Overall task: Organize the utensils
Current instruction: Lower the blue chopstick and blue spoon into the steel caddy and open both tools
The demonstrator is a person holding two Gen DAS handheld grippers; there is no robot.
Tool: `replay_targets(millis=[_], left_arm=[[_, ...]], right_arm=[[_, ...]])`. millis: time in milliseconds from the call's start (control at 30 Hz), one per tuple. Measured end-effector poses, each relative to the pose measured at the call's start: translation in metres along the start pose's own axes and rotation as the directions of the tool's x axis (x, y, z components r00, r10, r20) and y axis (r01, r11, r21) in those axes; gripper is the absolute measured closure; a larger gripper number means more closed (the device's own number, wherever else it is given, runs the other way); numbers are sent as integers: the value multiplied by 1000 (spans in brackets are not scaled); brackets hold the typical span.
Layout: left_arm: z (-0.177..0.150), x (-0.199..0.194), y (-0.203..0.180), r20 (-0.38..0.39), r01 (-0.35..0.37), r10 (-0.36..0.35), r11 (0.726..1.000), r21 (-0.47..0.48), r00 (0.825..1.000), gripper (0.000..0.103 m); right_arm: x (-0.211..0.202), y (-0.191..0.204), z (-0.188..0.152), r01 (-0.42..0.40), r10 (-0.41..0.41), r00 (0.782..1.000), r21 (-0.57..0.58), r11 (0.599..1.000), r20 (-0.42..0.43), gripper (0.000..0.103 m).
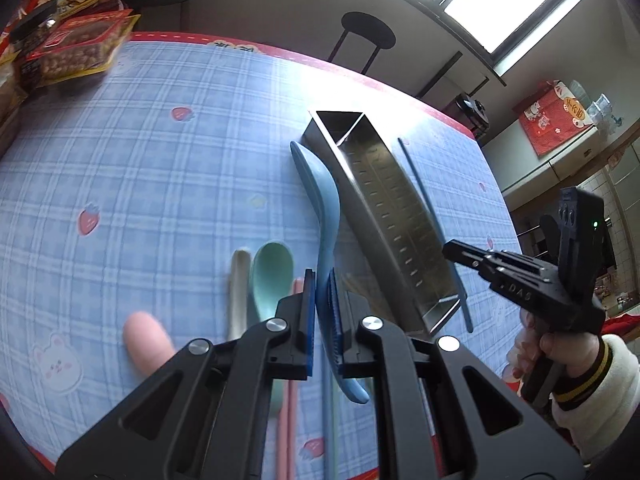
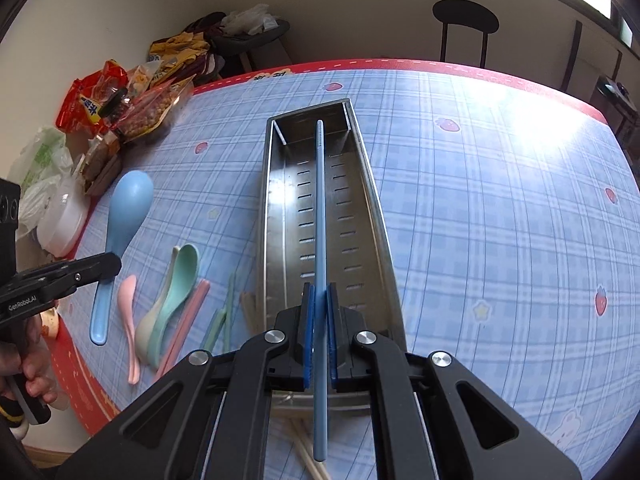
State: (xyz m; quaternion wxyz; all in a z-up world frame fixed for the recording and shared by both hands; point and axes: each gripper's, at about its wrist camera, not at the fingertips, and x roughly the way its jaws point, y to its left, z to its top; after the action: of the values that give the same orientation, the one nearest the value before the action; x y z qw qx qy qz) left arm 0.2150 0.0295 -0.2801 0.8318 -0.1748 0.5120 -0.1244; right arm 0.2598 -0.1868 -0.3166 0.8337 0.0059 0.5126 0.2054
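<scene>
Blue plaid tablecloth with strawberry prints covers the table under a bright window; the left gripper clamps a blue spoon beside the steel tray. Seen from the right wrist, the right gripper pinches a blue chopstick above that tray, snack bags piled by the wall.

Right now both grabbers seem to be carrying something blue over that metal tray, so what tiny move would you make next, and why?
Probably lower the right gripper a little and let go. It is shut on the blue chopstick, which already lines up lengthwise above the metal tray. The left gripper, shut on the blue spoon, sits beside the tray, so it could wait its turn.
</scene>
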Motion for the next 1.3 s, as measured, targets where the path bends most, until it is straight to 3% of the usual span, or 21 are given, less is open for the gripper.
replay_targets(millis=[333,867,967,1000,1100,1300], left_arm=[[77,82,-39,-44,31,-33,998,-53,998,92],[103,152,-57,-127,-62,54,996,-58,990,92],[104,153,-62,-120,-60,53,997,-51,991,85],[105,153,-66,-116,-49,43,998,-49,992,79],[106,141,-70,-90,-39,37,999,-23,995,73],[109,103,-73,-19,-40,40,999,25,999,45]], right_arm=[[40,-4,27,55,-54,996,4,999,-73,97],[61,-6,26,67,-66,991,4,998,-117,96],[54,-4,25,61,-60,992,5,998,-110,94],[50,-3,24,58,-57,993,6,998,-104,93],[33,-1,21,60,-60,996,4,998,-67,78],[0,5,8,82,-82,997,-3,997,1,40]])
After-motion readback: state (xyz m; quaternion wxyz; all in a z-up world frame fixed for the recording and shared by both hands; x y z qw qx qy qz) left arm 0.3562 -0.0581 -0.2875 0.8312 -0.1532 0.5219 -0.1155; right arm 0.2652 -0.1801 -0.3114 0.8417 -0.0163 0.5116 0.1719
